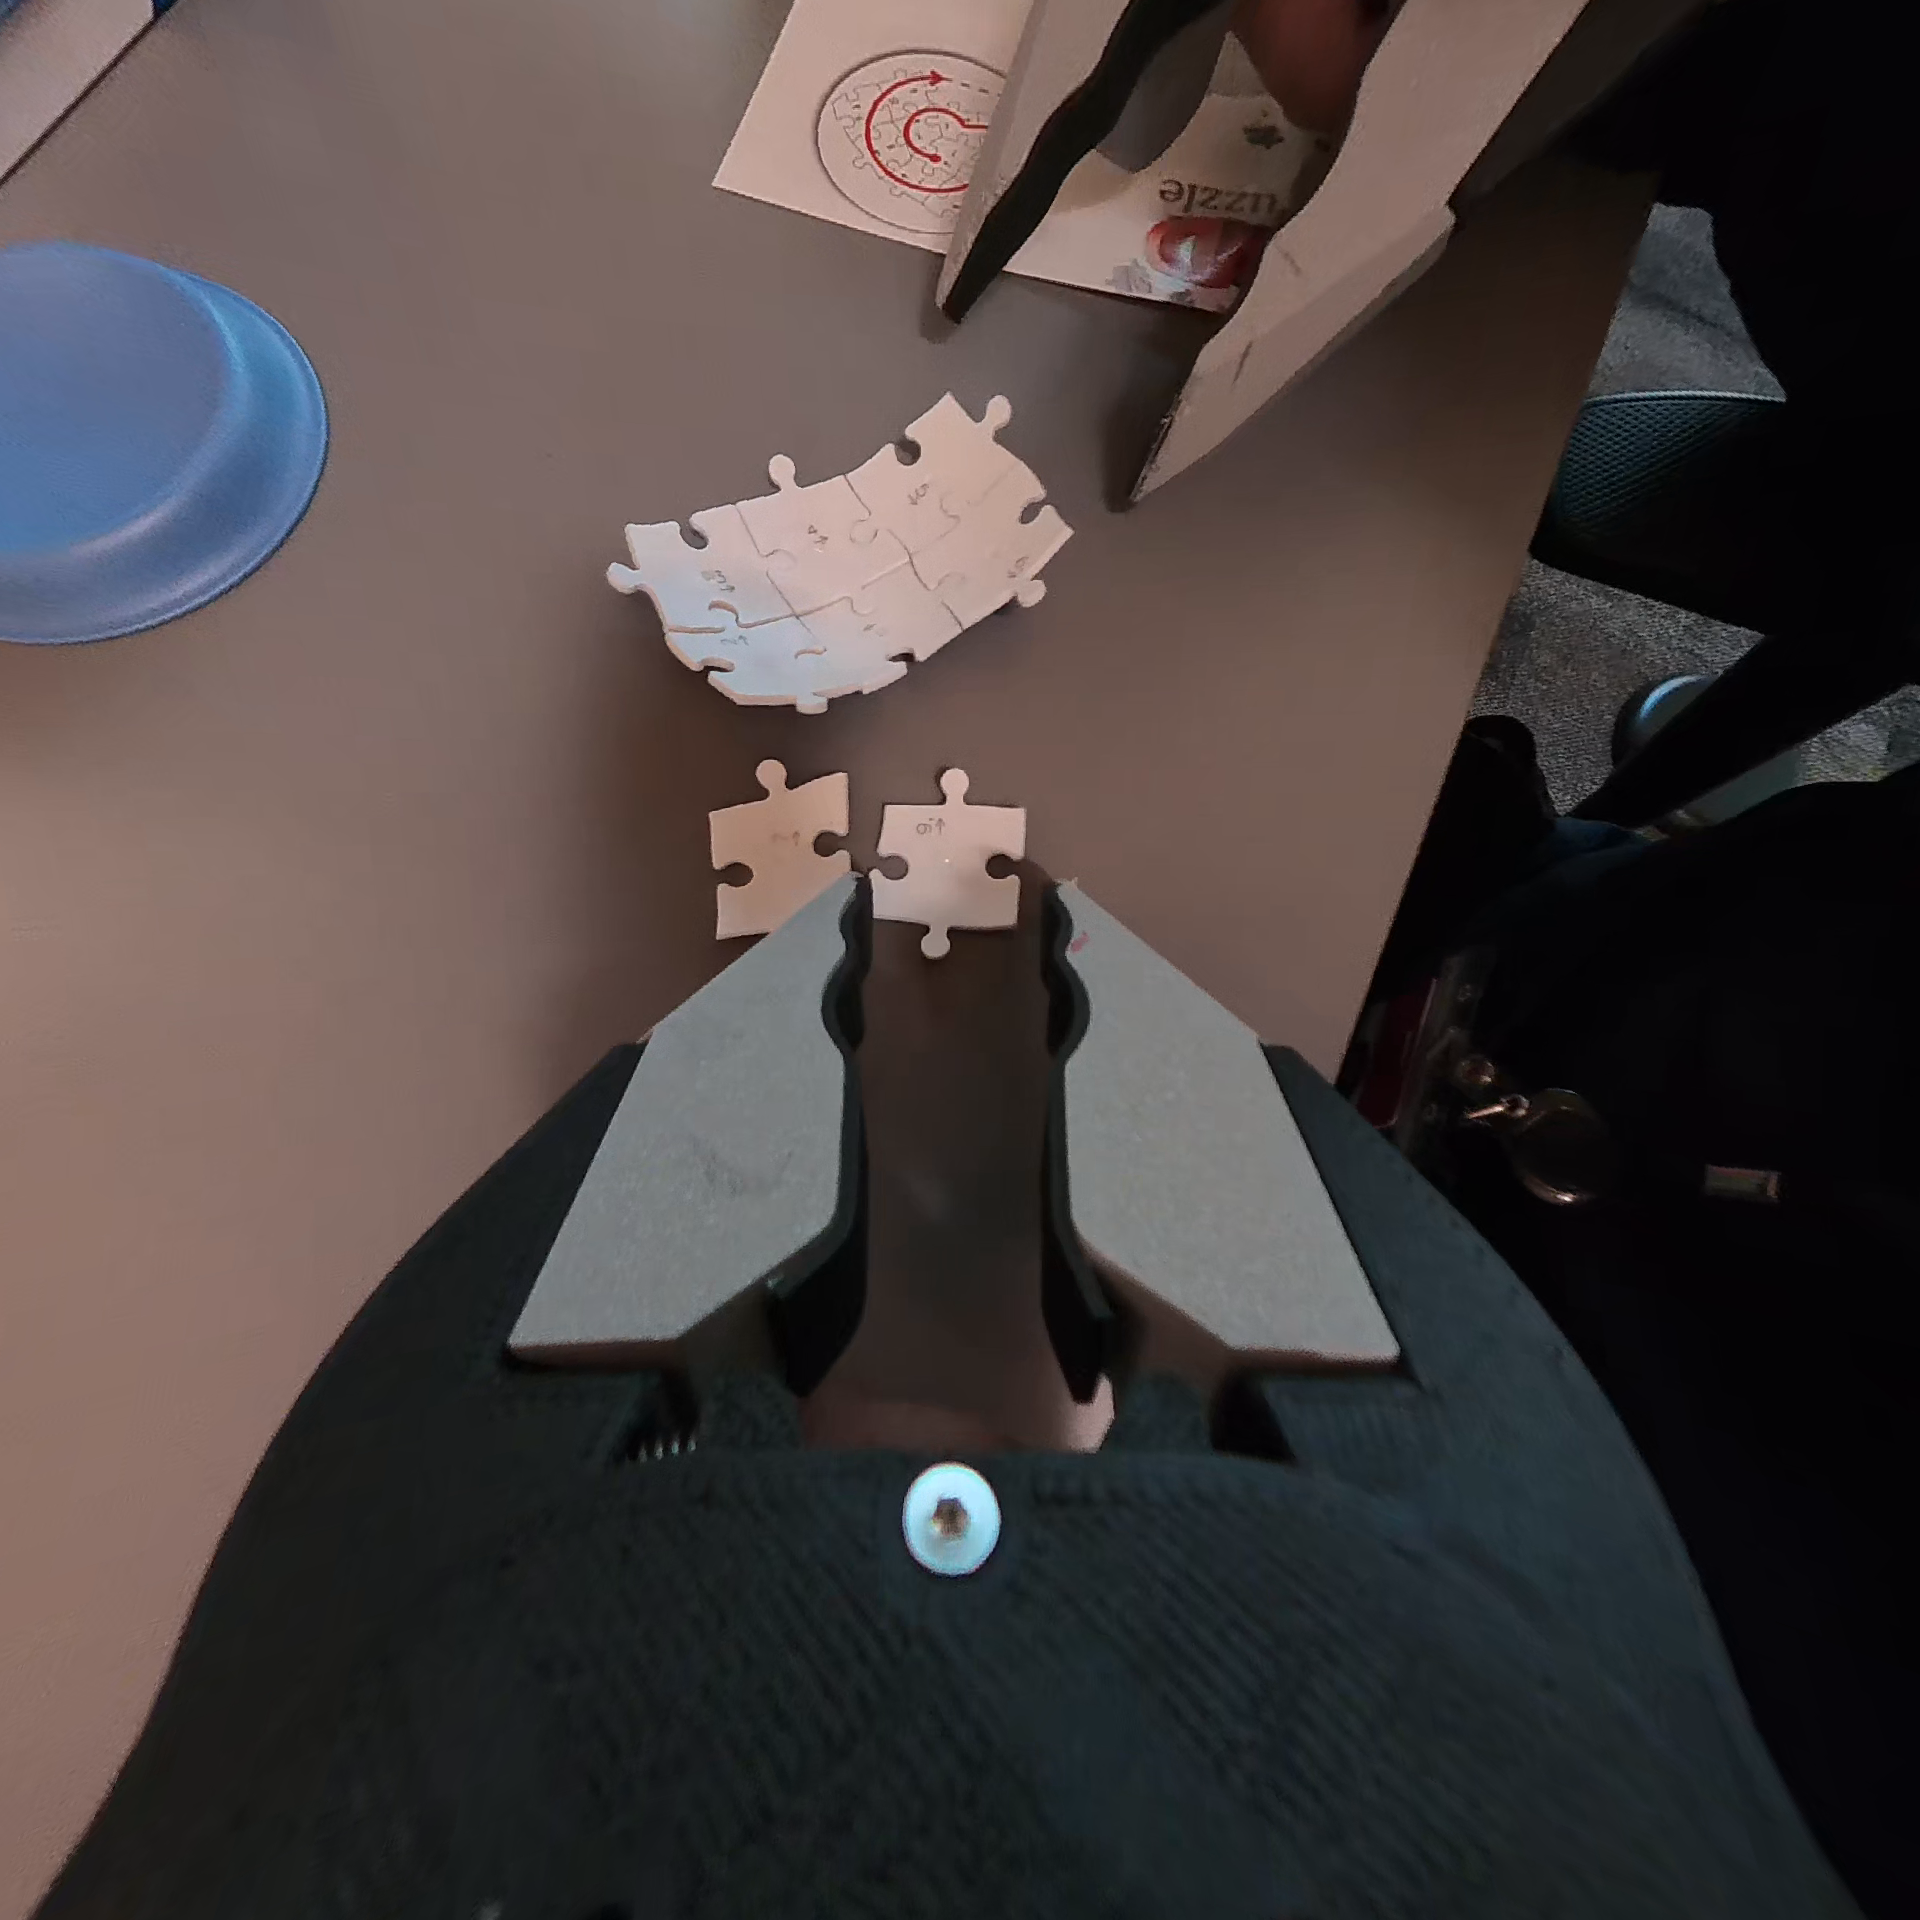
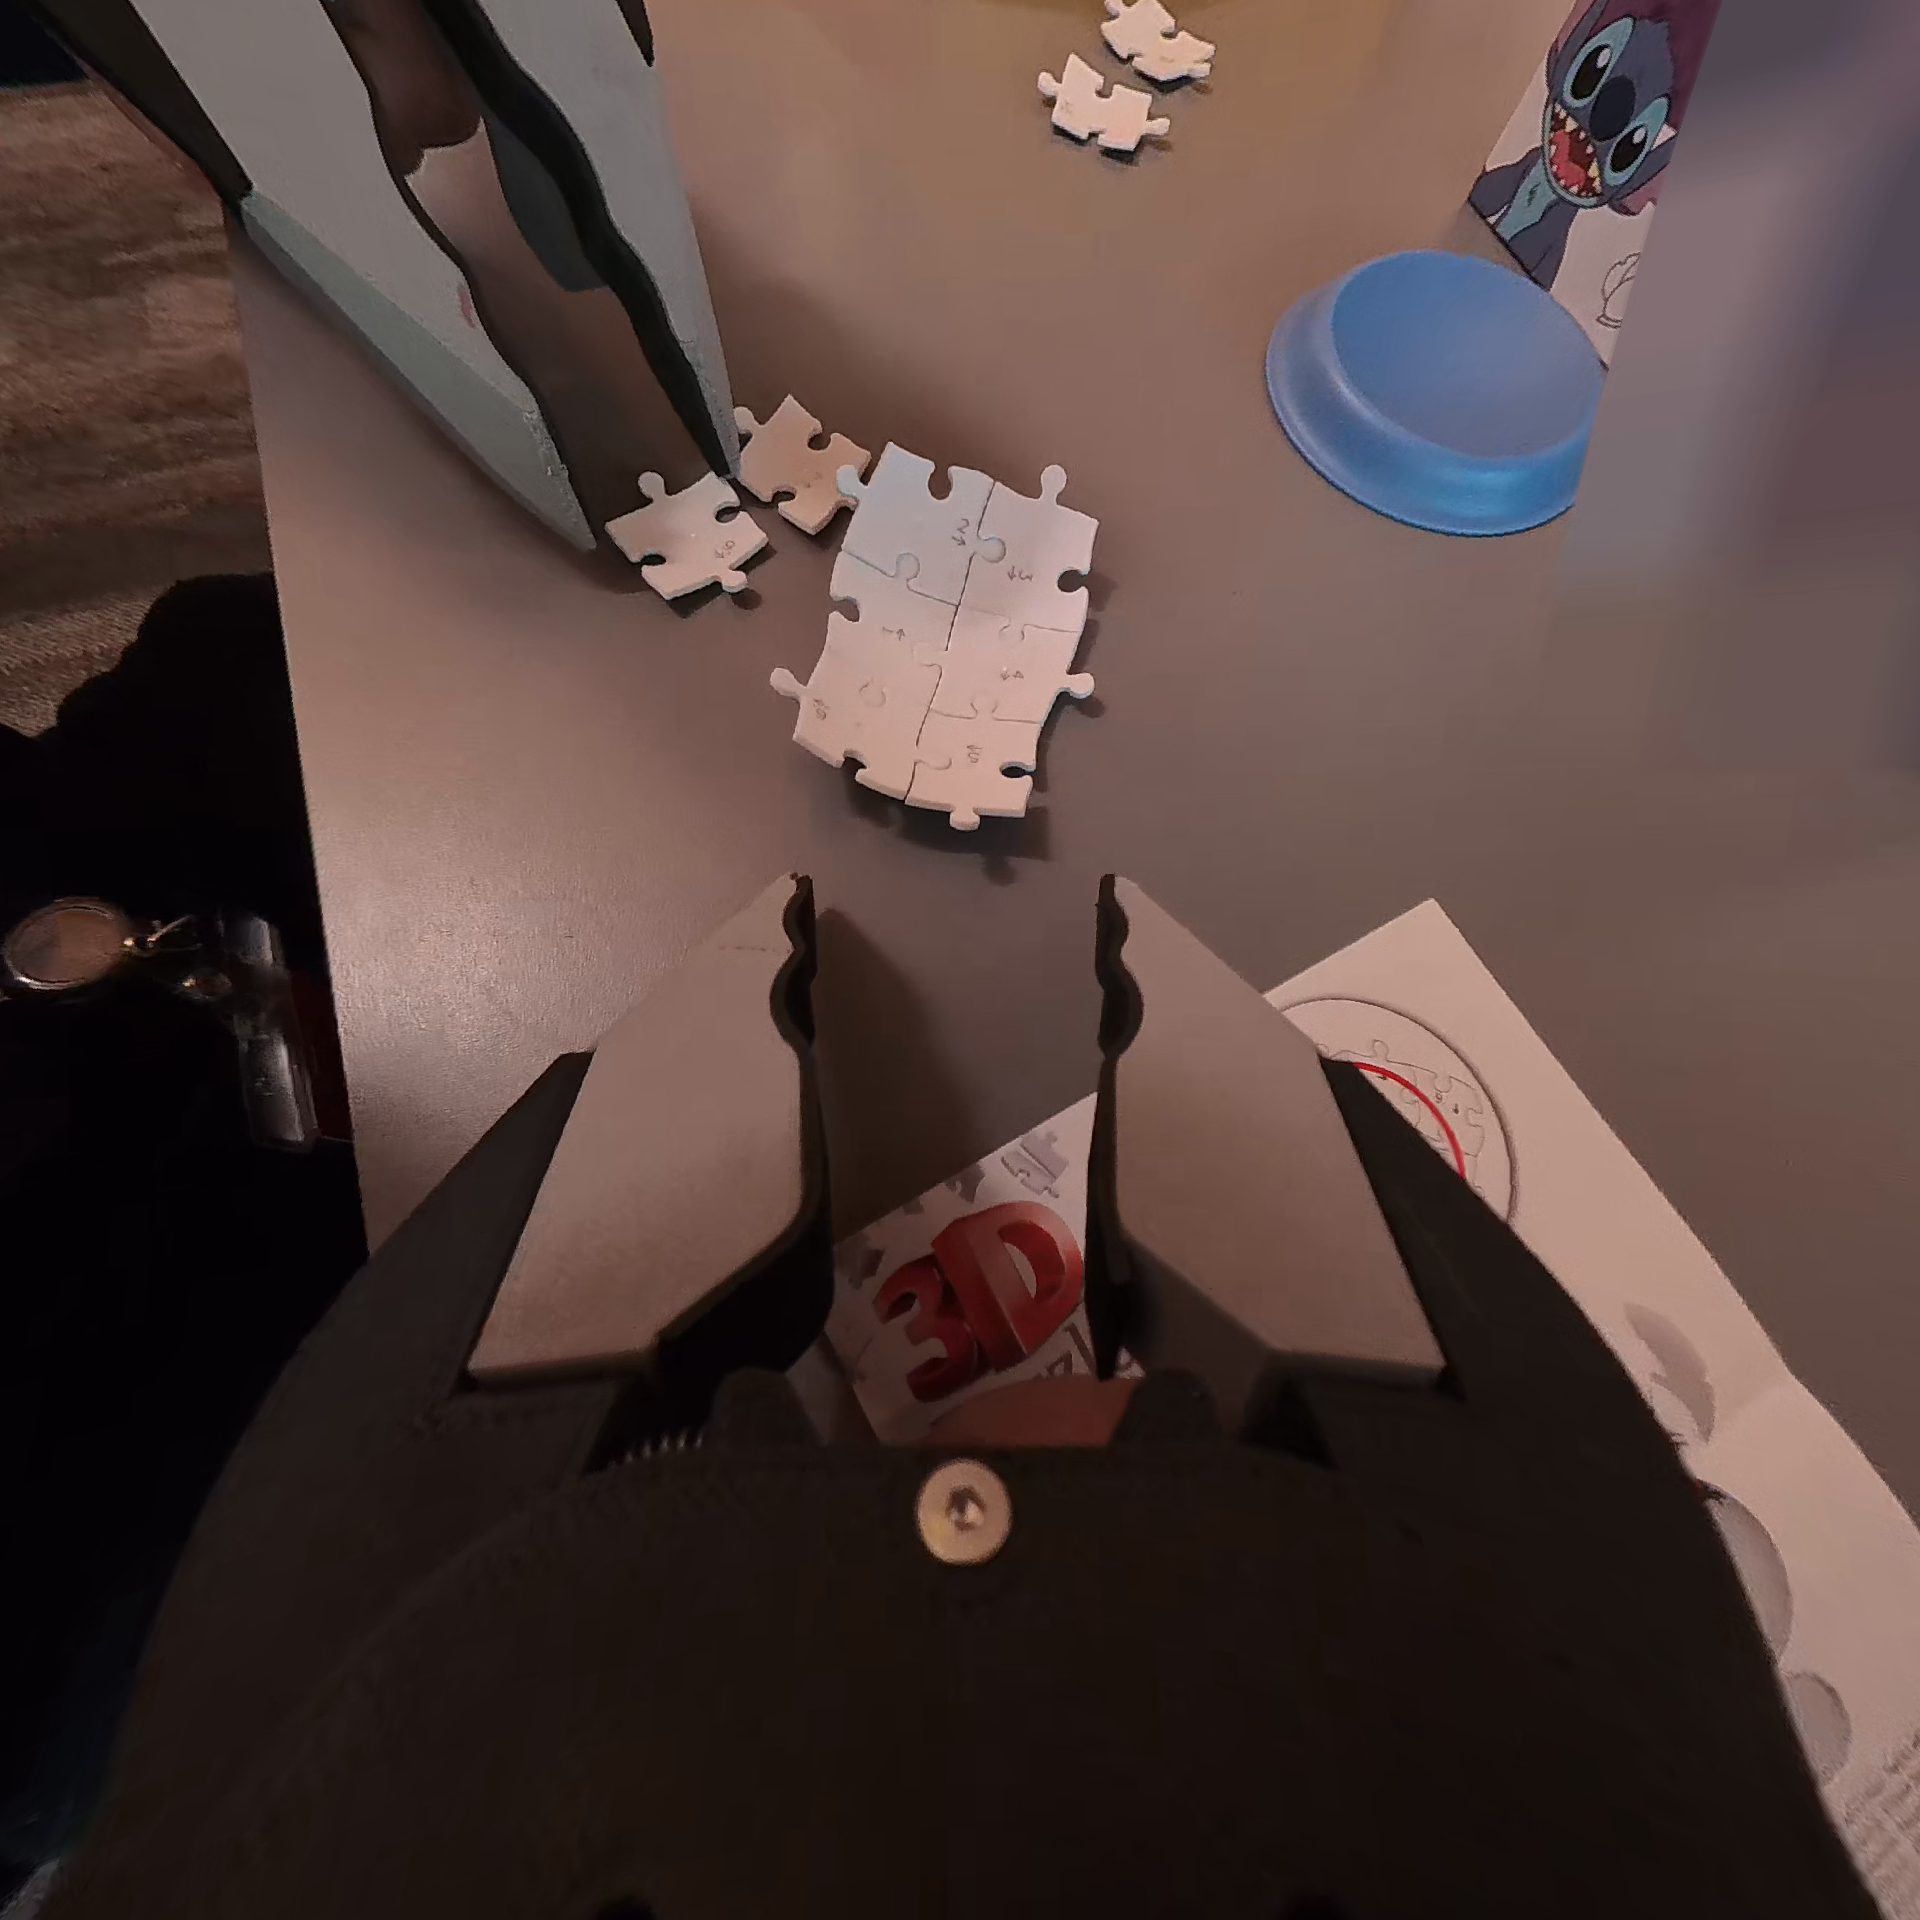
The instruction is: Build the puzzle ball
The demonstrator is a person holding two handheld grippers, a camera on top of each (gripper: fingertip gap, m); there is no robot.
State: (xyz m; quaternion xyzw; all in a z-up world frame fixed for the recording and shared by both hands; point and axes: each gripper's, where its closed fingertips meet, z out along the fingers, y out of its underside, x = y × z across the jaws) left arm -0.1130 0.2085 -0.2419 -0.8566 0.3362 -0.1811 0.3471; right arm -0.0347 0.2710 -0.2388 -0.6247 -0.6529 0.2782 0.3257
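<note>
A curved white section of several joined puzzle pieces (image 1: 842, 566) lies on the grey-brown table (image 1: 416, 935); it also shows in the right wrist view (image 2: 945, 644). Two loose white pieces lie beside it. My left gripper (image 1: 954, 888) is open, its tips low at either side of the near edge of one loose piece (image 1: 951, 862), which the right wrist view (image 2: 691, 540) shows flat on the table. The other loose piece (image 1: 779, 847) lies just left of it. My right gripper (image 2: 954, 883) is open and empty, a short way back from the joined section.
A blue dome-shaped stand (image 2: 1439, 395) sits on the table (image 2: 1351, 727). A printed instruction sheet (image 2: 1403, 997) lies under my right gripper. A box with a cartoon figure (image 2: 1579, 135) and more loose pieces (image 2: 1107, 99) are at the far end. The table edge (image 2: 301, 831) runs close by. About 11 centimetres separates my left fingertips from my right.
</note>
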